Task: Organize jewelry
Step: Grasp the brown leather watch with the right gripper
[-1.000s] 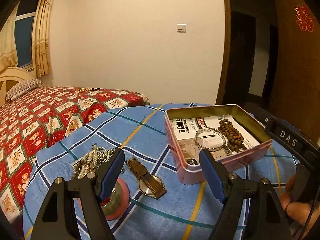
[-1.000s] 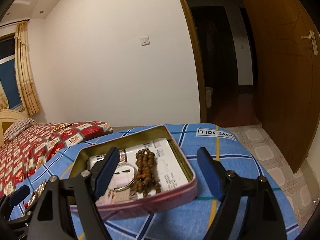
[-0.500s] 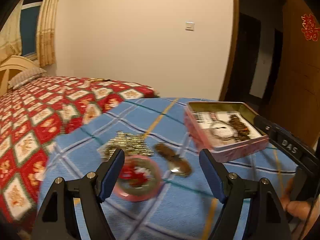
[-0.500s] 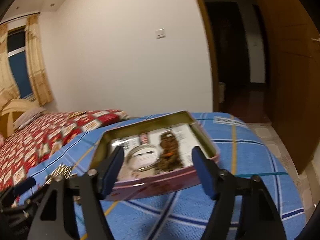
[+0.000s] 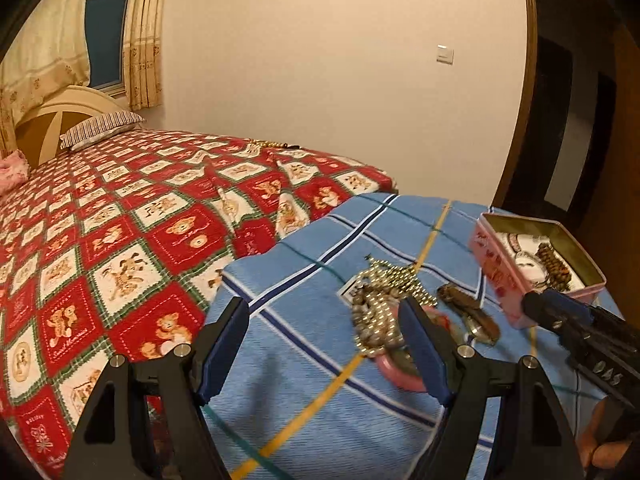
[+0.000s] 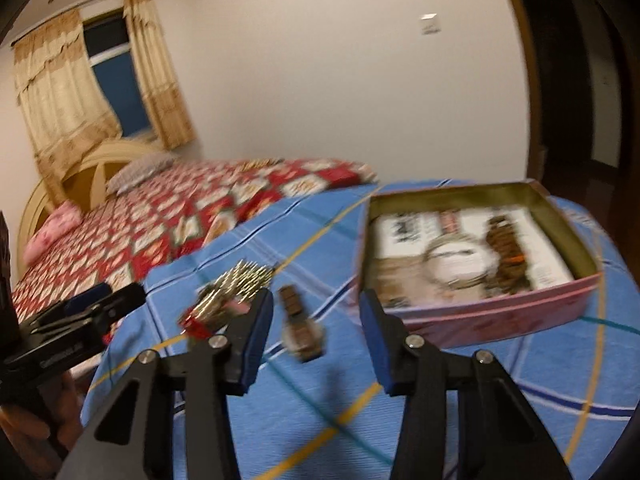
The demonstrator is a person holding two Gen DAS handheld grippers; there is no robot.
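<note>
We're partway: the tin (image 6: 480,312) already holds a silver bangle (image 6: 456,256) and a brown bead bracelet (image 6: 506,256). Still out on the blue cloth, left of the tin: the watch (image 6: 300,324), the gold bead chain (image 5: 384,296), and the pink ring-shaped piece (image 5: 400,368) under it. Right claw (image 6: 316,344) has just been closing, now narrowed, nothing between the pads; the watch lies just ahead of its gap, beside the tin. Left claw (image 5: 324,348) is wide and empty, the chain pile by its right pad, further from the tin.

Two low, close wrist views angled down, sharing blue checked cloth (image 5: 304,360), right view blurred, seemingly further right.
</note>
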